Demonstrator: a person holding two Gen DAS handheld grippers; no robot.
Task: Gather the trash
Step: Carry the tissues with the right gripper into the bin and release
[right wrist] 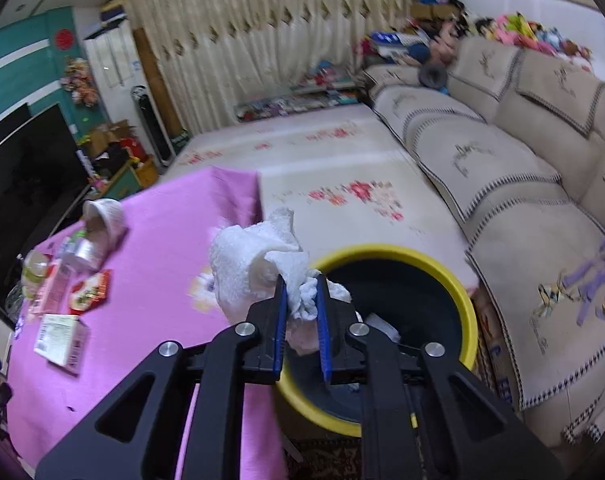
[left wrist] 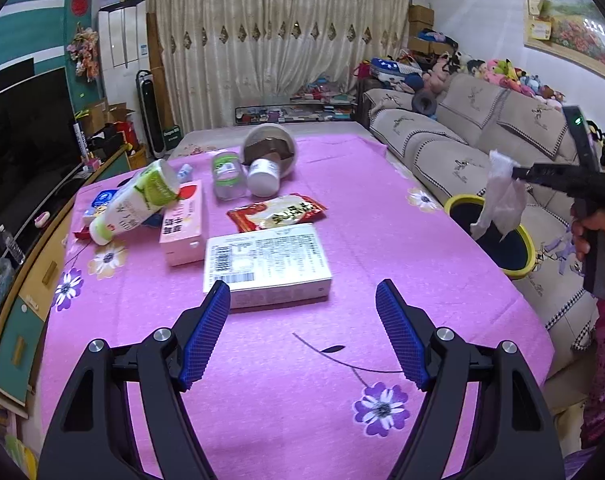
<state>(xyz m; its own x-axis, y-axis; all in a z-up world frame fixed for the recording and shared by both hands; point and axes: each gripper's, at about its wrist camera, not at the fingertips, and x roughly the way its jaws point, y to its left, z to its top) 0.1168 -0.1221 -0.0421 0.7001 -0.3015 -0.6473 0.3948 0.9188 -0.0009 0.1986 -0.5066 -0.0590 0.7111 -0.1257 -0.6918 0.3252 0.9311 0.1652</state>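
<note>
Right tool [right wrist: 300,300]: clamped on tissue [right wrist: 258,264], above bin [right wrist: 468,300] beside surface's [right wrist: 142,340] right edge.
Left tool [left wrist: 302,320]: apart, empty.
Tissue: light, soft, crushable; pinch any bunched fold.

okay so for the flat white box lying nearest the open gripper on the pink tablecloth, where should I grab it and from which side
Judging by its pose, take the white box across its thin height at the near right corner. It lies flat, label up, and looks too wide to span. The left gripper would likely need rolling so one finger slips under that corner. Its right side is free of the other items.
</note>
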